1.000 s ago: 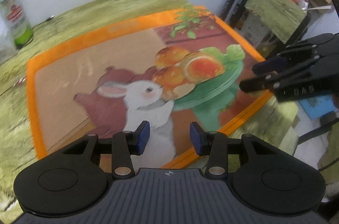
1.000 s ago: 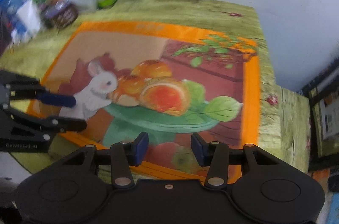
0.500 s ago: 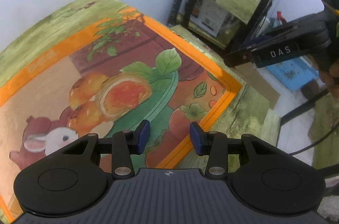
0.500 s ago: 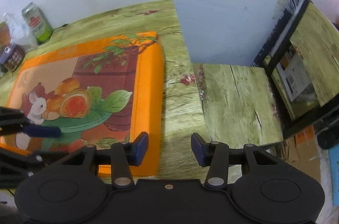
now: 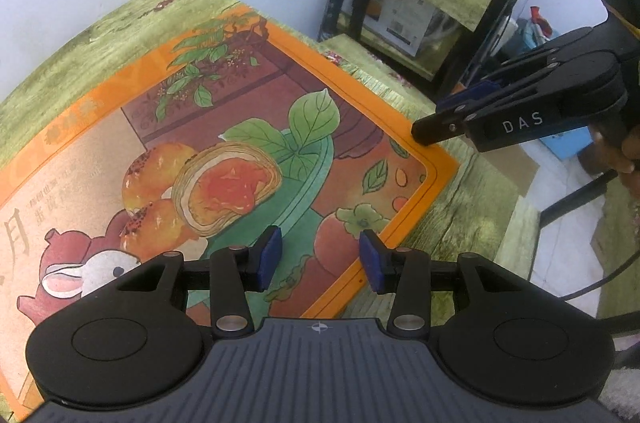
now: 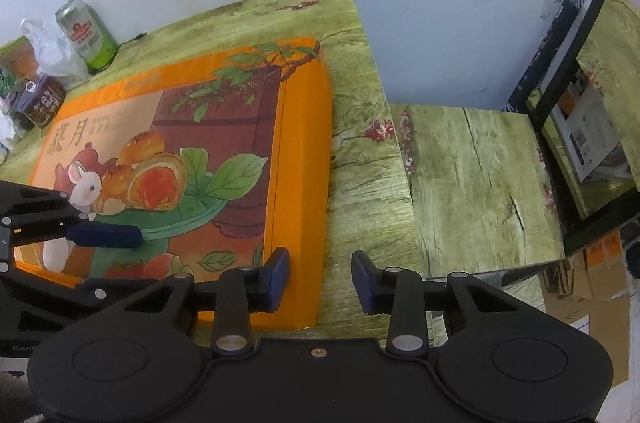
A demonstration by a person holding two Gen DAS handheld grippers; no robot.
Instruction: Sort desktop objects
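Even, soft daylight, sharp focus, weak shadows, strong fisheye bending at edges.

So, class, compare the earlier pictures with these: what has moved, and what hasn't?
Both grippers swung along the orange box toward its right end. The right gripper now hangs over that edge, its jaws slightly narrower, and the left gripper is near the corner. Nothing was gripped or released. The box and the can have not moved.

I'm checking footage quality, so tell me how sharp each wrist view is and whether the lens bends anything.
Left wrist view: sharp, the orange gift box print crisp, table edge bowed by the fisheye. Right wrist view: also sharp, the green can label nearly readable, wall line curved, corners vignetted dark. Lighting is even, without harsh glare.
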